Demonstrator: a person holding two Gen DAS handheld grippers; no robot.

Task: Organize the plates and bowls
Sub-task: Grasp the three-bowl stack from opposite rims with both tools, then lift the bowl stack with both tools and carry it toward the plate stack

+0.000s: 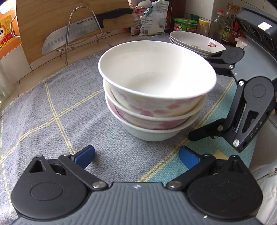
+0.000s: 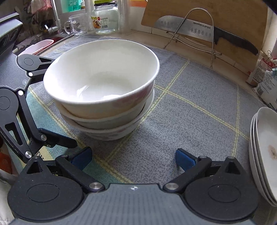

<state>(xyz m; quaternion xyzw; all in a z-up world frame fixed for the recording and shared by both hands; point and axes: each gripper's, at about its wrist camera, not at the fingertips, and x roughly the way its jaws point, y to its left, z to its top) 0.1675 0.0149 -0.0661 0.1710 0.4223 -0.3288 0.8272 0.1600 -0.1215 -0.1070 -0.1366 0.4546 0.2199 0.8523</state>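
Three white bowls with pink flower prints (image 1: 155, 90) (image 2: 103, 83) stand nested in a stack on a grey checked cloth (image 1: 52, 112). My left gripper (image 1: 136, 156) is open, its blue pads (image 1: 84, 155) short of the stack and nothing between them. In the right wrist view the left gripper (image 2: 60, 102) sits spread wide at the stack's left side. My right gripper (image 2: 133, 157) is open too, with bare cloth between its pads. In the left wrist view the right gripper (image 1: 199, 97) is spread beside the stack's right side. A pile of white shallow plates (image 1: 195, 41) (image 2: 264, 147) lies to the right.
A cleaver (image 1: 72, 32) rests on a wire rack against a wooden cutting board (image 2: 225, 10) at the back. Food packets (image 1: 152, 17), jars and bottles (image 1: 228, 26) line the back right. A glass mug (image 2: 76, 24) and a jar (image 2: 103, 19) stand near the sink at the left.
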